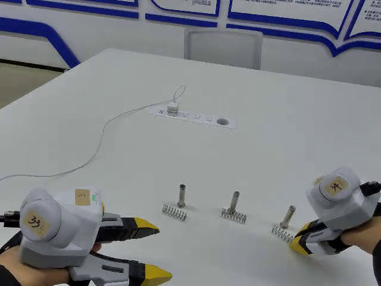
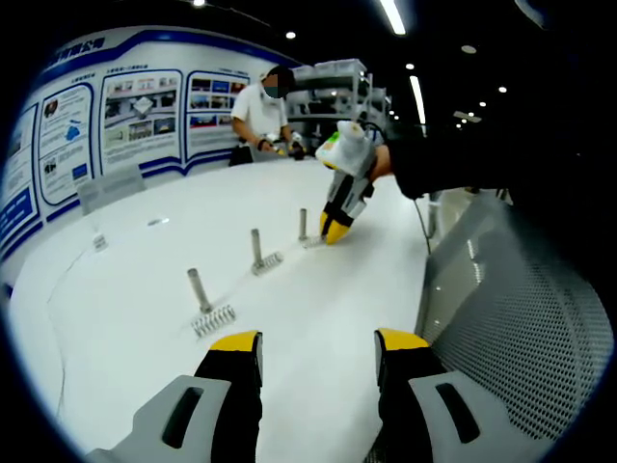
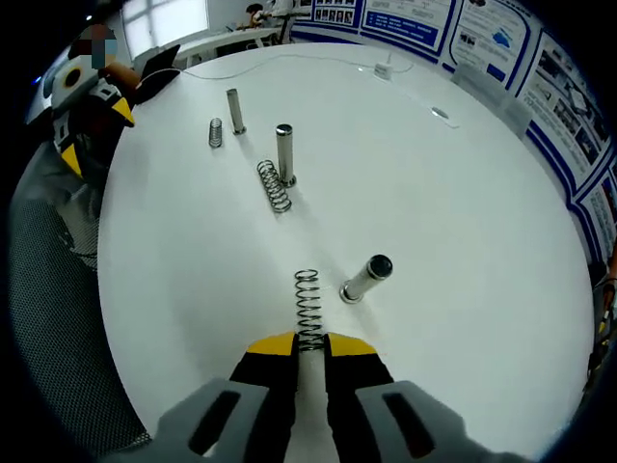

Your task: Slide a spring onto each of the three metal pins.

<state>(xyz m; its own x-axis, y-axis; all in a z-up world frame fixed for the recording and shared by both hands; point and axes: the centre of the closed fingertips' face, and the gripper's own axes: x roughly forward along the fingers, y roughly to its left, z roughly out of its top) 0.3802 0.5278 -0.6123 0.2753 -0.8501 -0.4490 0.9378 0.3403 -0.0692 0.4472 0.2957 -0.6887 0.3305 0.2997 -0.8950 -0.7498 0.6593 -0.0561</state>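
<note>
Lower middle of the head view: three metal pins stand in a row on the white table, namely the left pin, middle pin and right pin.
Pin axis: each pin's long axis is vertical, base on the table and free end pointing up; all three are bare, with no spring on them.
Left spring: lies flat just beside the foot of the left pin, with its long axis running left to right across the frame and dipping slightly to the right.
Middle spring: lies flat at the foot of the middle pin, with the same left-to-right axis.
Right spring: lies flat, running from the foot of the right pin down and to the right into the yellow jaw tips.
Right gripper: sits at the lower right of the frame, jaws pinched onto the near end of the right spring.
Right gripper view: the right spring points straight up the frame, in line with the right gripper; its far end lies just left of the right pin.
Left gripper: sits at the lower left of the frame, jaws spread apart and grasping nothing, well apart from the pins.
Left gripper view: the pins recede toward the upper right of the frame, with the left pin nearest and the left spring below it.
Background: a socket strip with a thin cable lies at the centre of the table, and a chair stands beyond its far edge.
</note>
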